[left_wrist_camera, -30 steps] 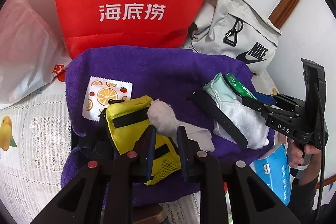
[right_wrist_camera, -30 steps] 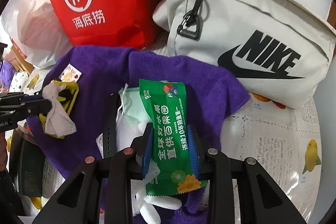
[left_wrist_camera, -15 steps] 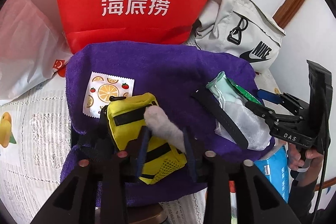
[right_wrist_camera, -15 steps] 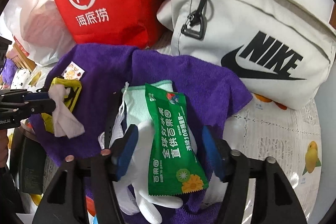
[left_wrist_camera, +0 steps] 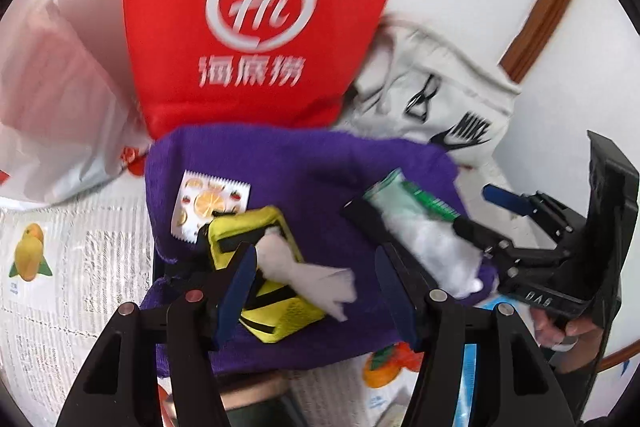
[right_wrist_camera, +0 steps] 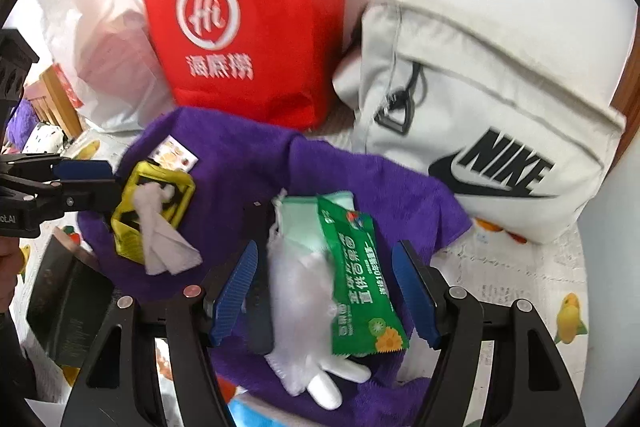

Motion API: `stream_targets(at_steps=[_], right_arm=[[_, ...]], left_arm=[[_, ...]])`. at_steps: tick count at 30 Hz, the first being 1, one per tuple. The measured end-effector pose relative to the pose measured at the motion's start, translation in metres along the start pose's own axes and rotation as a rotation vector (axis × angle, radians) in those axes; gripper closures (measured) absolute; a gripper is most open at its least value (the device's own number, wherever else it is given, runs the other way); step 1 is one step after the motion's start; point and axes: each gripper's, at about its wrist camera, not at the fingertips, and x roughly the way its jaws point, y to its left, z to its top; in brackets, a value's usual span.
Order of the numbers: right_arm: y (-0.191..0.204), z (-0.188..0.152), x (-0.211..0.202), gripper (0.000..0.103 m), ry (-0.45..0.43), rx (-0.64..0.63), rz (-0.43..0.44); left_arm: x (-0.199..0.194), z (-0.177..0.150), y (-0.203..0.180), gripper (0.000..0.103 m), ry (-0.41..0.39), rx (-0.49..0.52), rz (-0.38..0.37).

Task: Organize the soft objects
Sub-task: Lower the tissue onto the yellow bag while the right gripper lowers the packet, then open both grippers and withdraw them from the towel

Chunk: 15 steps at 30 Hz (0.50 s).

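The left tongs (left_wrist_camera: 316, 283) stood wide apart and gripped nothing; between their blue-padded fingers (left_wrist_camera: 236, 279) lay a crumpled white tissue (left_wrist_camera: 304, 273), draped over a yellow mesh pouch with black straps (left_wrist_camera: 256, 247) that rested on a rumpled purple towel (left_wrist_camera: 304, 167). Just beyond the pouch lay a small fruit-printed sachet (left_wrist_camera: 212, 203). The right tongs (right_wrist_camera: 324, 291) were likewise spread wide and empty, straddling a green foil snack packet (right_wrist_camera: 356, 267) that lay on a white knitted glove with a pale green cuff (right_wrist_camera: 300, 291), with a black strap (right_wrist_camera: 256, 267) just beside the glove near the left finger. Further ahead of both tongs stood a red paper bag with a white logo (right_wrist_camera: 248, 19), a pale grey Nike bag (right_wrist_camera: 480, 131) beside it, on the white patterned surface (right_wrist_camera: 520, 275).
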Motion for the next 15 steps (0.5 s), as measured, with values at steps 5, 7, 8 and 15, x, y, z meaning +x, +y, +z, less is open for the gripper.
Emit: stream_targets(at_steps=[5, 7, 8, 15], right_arm=[[0.015, -0.002, -0.031, 0.033, -0.052, 0.004, 0.012], [0.022, -0.011, -0.044, 0.033, -0.047, 0.013, 0.026], [0.025, -0.016, -0.050, 0.033, -0.047, 0.017, 0.030], [0.037, -0.075, -0.097, 0.033, -0.037, 0.091, 0.045]], left_arm=[[-0.032, -0.001, -0.025, 0.043, -0.053, 0.049, 0.009], [-0.046, -0.003, -0.036, 0.043, -0.067, 0.051, -0.004], [-0.052, -0.004, -0.041, 0.043, -0.070, 0.059, -0.009], [-0.100, -0.036, -0.067, 0.038, -0.104, 0.090, -0.001]])
